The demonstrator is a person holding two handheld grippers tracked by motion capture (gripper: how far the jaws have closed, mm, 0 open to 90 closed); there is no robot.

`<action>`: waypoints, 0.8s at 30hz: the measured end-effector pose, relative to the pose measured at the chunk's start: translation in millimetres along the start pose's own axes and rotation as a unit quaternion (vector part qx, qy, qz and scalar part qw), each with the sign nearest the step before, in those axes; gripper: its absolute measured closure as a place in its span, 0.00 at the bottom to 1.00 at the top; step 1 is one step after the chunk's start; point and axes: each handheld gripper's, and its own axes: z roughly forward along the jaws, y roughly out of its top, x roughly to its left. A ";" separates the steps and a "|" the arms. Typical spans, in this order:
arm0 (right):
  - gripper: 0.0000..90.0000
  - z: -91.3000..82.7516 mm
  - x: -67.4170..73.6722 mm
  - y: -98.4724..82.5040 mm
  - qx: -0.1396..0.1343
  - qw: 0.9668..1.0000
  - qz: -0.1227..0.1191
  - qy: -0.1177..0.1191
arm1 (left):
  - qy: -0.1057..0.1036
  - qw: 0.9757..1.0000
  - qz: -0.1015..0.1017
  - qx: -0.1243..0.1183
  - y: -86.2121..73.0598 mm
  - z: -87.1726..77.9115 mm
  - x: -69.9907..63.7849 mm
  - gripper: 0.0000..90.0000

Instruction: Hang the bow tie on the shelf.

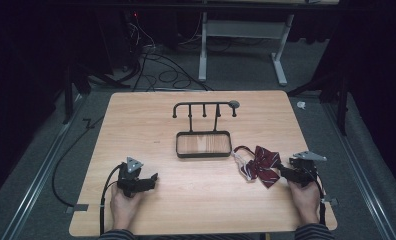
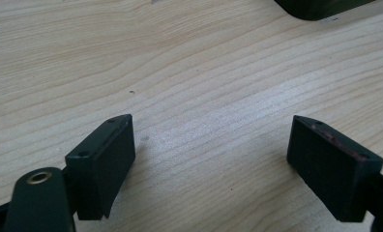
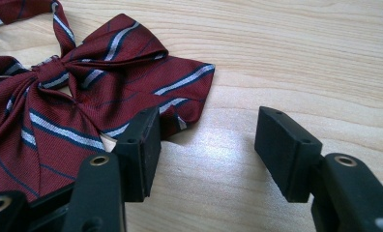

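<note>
From the high view, the bow tie (image 1: 260, 165) lies flat on the bench (image 1: 196, 200), just right of the black tray (image 1: 204, 144) with its hook rack (image 1: 204, 107). The right tongs (image 1: 282, 171) sit just beside the bow tie's right wing, on the side away from the tray. The left tongs (image 1: 153, 178) rest well apart from the bow tie, on the tray's near-left side.

In the left gripper view, the left tongs (image 2: 211, 150) stand wide open over bare wood, gripping nothing; a dark corner of the tray (image 2: 320, 7) shows at the top edge.

In the right gripper view, the right tongs (image 3: 206, 145) are spread wide and empty. The striped maroon bow tie (image 3: 73, 101) lies mostly to one side of them: one jaw sits at the edge of the nearest wing, and bare wood fills the gap between the jaws.

The step in hand looks like the reach to pick up the bow tie. To do it well, shift the right tongs sideways so the wing, or better the central knot, falls between the jaws, keep them low to the bench, then close on the cloth rather than pushing it toward the tray.
</note>
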 end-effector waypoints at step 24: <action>0.66 -22.7 6.2 -2.2 -0.039 0.999 0.010 -0.006 | 0.002 1.000 -0.002 -0.001 -0.1 -0.5 0.7 0.22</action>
